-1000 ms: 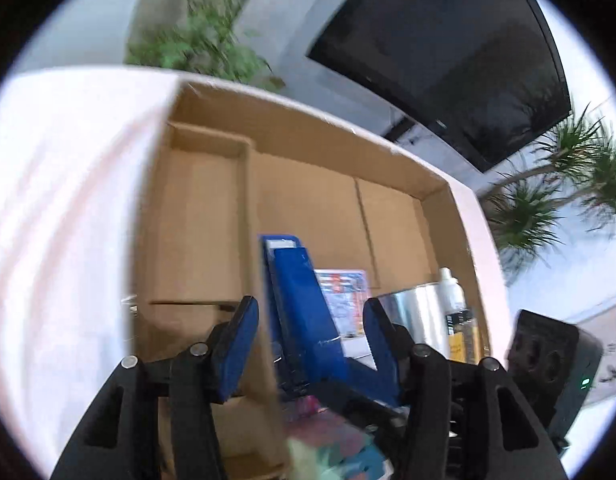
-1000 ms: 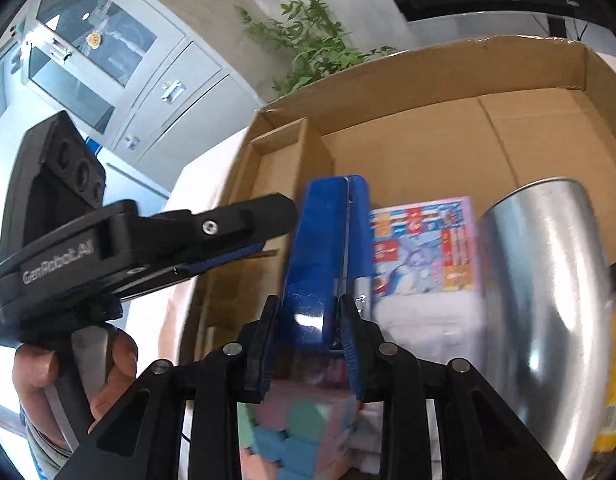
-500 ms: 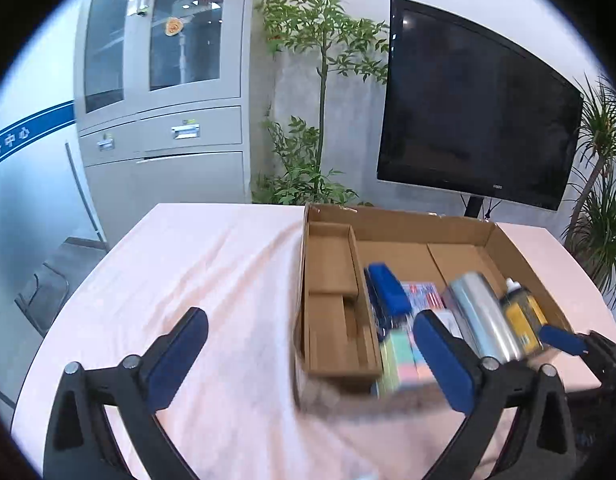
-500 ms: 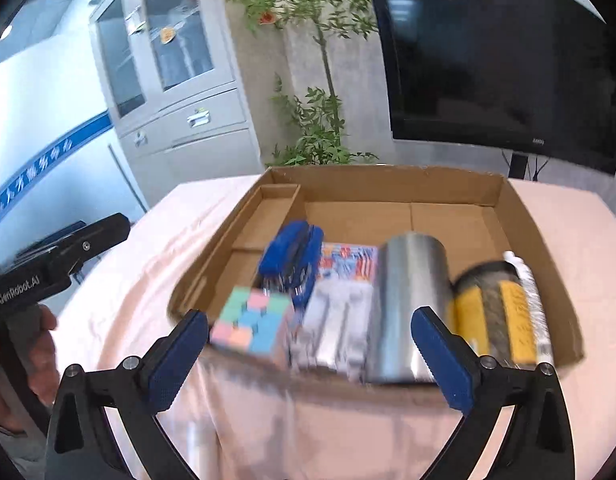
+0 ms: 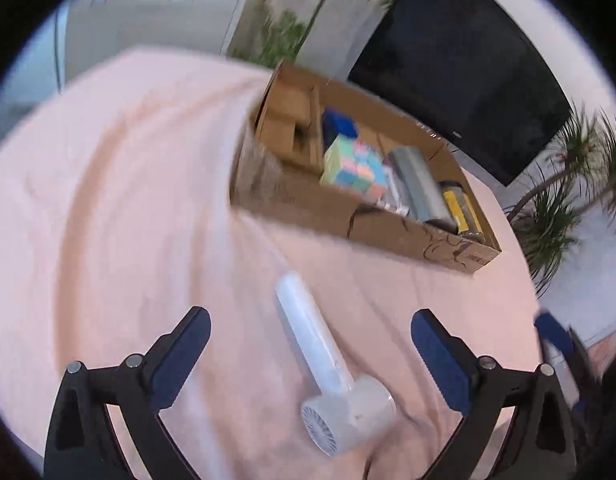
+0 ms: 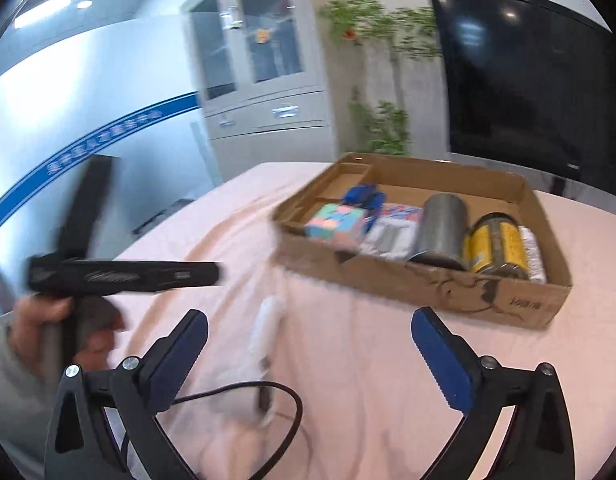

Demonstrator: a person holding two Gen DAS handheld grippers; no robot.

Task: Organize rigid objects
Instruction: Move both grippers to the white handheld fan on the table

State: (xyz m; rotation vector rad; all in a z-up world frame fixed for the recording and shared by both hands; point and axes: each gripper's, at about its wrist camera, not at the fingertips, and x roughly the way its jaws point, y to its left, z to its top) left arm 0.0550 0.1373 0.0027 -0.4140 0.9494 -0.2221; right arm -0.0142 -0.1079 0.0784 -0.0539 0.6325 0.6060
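Observation:
A white handheld fan [image 5: 328, 364] lies on the pink cloth, between the open fingers of my left gripper [image 5: 308, 344]; it also shows blurred in the right wrist view [image 6: 264, 336]. A cardboard box [image 6: 520, 192] beyond it holds a pastel cube [image 6: 336, 220], a blue stapler [image 6: 364, 196], a silver can [image 6: 444, 224], a yellow-labelled jar [image 6: 496, 244] and a blister pack [image 6: 392, 232]. My right gripper [image 6: 308, 352] is open and empty, above the cloth in front of the box. The left gripper's body [image 6: 124, 276] shows at the left of the right wrist view.
A black cable [image 6: 268, 400] loops on the pink tablecloth [image 5: 108, 200] near the fan. A black TV [image 6: 528, 80], a grey cabinet [image 6: 260, 80] and plants [image 5: 568, 184] stand behind the table.
Both grippers have pulled back from the box and opened wide. The right gripper let go of the blue stapler, which now lies in the box. The left gripper now hovers over the white fan.

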